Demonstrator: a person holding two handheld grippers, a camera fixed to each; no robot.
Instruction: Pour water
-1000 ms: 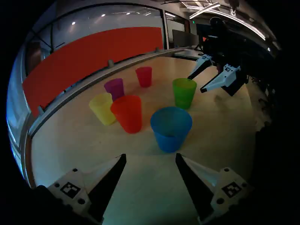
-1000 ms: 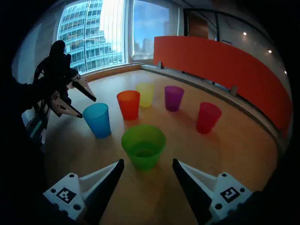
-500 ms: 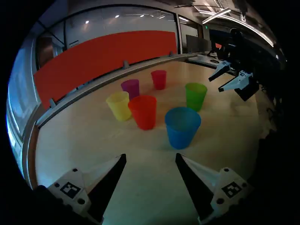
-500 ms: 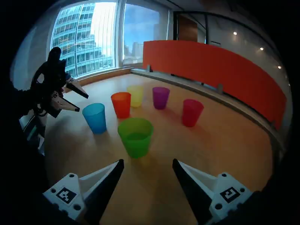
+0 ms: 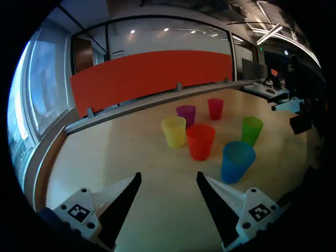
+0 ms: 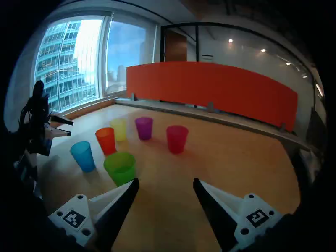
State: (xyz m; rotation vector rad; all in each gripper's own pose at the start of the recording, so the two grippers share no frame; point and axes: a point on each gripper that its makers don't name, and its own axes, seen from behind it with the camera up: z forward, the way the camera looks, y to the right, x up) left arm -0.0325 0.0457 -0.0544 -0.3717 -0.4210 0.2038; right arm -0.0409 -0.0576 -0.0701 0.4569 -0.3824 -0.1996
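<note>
Plastic, six of them, clustered mid-tabletop [image 5: 126,151], clear of the edge with the screen [image 5: 151,80]: blue cup [image 5: 237,161], green cup [image 5: 252,130], orange cup [image 5: 200,141], yellow cup [image 5: 174,131], purple cup [image 5: 186,114], red cup [image 5: 215,108]. Which held water could not be told. The left hand-held gripper [image 5: 168,173] and right hand-held gripper [image 6: 165,180] both had fingers apart, empty, short of the cluster. A good grasp would likely take the nearest, blue cup for the left, green cup for the right, square on its wall, kept upright, then tipped slowly over a neighbour's rim

Translucent plastic blue cup [image 5: 237,161] on smooth (slightly glossy) wooden table [image 5: 126,155].
</note>
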